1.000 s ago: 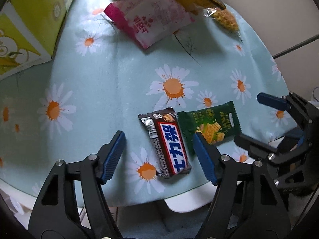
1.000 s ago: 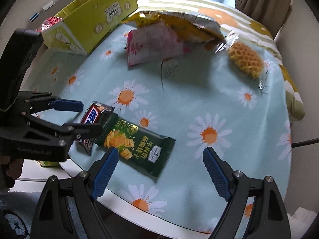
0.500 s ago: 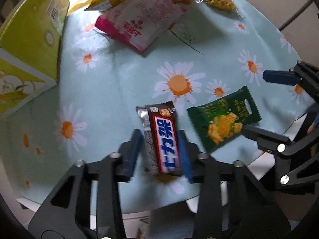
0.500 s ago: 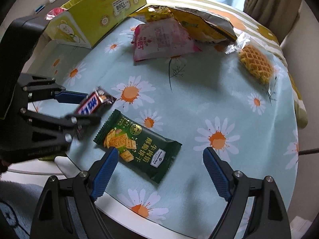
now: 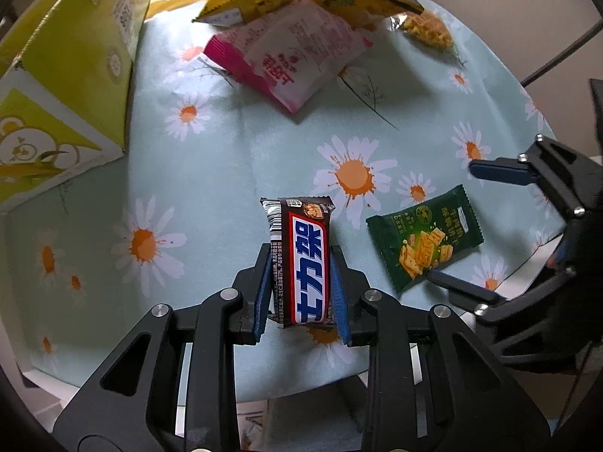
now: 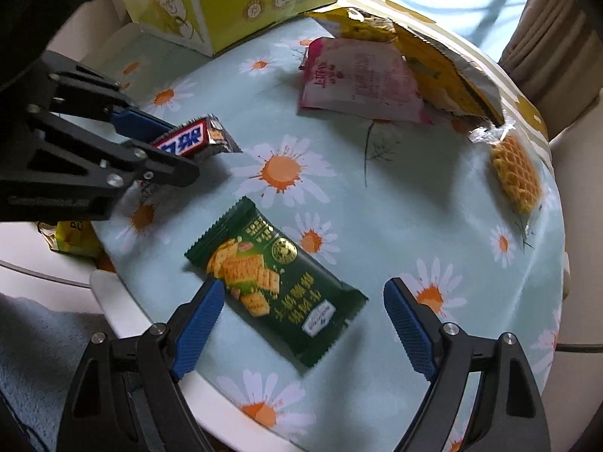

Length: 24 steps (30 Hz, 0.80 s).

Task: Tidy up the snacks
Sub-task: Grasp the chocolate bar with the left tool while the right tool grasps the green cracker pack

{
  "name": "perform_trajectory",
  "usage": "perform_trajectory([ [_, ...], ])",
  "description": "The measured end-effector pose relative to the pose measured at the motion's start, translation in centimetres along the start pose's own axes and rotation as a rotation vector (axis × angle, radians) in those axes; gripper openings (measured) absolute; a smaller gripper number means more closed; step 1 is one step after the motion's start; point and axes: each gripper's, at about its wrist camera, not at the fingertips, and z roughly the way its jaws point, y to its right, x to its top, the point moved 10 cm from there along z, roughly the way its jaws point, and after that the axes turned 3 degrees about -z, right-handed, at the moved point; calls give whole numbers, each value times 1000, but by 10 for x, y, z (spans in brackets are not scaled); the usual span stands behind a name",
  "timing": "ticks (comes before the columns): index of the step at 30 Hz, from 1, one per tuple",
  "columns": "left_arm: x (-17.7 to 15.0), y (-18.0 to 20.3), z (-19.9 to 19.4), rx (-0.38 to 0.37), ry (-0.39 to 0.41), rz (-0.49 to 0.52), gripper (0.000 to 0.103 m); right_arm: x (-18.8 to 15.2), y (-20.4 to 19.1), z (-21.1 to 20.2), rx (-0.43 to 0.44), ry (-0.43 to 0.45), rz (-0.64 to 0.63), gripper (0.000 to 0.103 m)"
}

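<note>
The left gripper (image 5: 301, 293) pinches the chocolate bar (image 5: 301, 260) above the daisy tablecloth (image 5: 226, 173). The right gripper (image 6: 301, 324), spread wide, straddles the green cracker packet (image 6: 275, 282) lying flat near the table's edge.

The yellow carton (image 5: 56, 86) runs off the left wrist picture's left edge. In the right wrist view, the left claw (image 6: 177, 158) hides most of the chocolate bar (image 6: 196, 137).
</note>
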Motion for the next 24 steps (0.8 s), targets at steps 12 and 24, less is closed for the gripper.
perform_trajectory([
  [12, 1, -15, -12, 1, 20, -55, 25, 28, 27, 26, -4, 35, 156, 76],
  [24, 2, -16, -16, -11, 33, -79, 25, 8, 22, 13, -14, 54, 202, 61],
])
